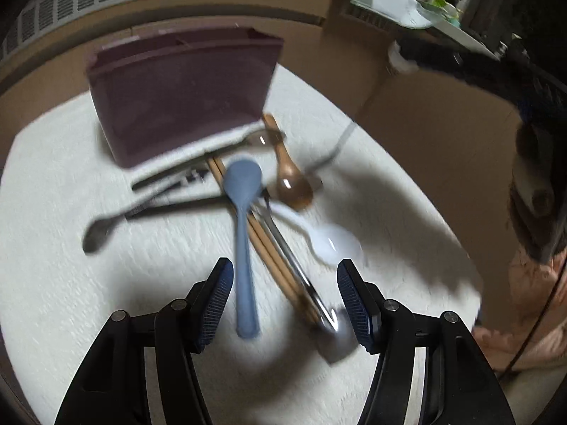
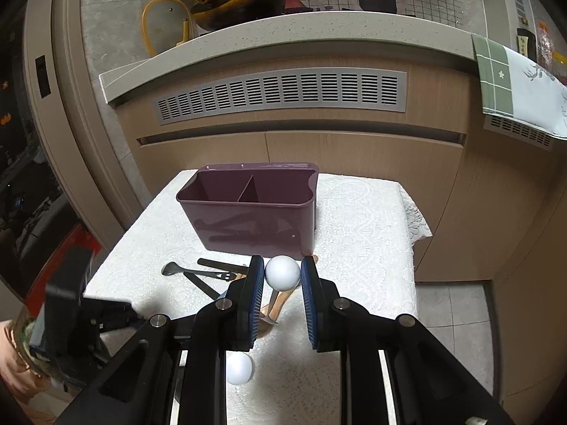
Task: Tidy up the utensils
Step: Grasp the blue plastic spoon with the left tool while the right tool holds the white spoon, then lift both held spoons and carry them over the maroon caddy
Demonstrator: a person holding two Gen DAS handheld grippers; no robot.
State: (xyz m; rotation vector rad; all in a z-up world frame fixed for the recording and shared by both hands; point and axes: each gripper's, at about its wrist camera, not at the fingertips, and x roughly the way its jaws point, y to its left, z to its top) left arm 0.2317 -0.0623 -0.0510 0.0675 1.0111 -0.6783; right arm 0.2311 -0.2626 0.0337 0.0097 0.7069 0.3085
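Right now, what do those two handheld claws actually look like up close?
Both are built alike. The left claw and right claw each have two matte black fingers made of angular links joined by round silver pins. Each finger ends in a flat blue pad with a fine ribbed texture. No markings show on them. At the right edge of the left view, a thin dark cable crosses pinkish patterned clothing.

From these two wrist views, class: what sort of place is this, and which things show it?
Most likely a home kitchen. A dark frying pan with a yellow handle sits on the pale speckled stone worktop, above wood-grain cabinet fronts, and a green checked tea towel hangs over the edge.
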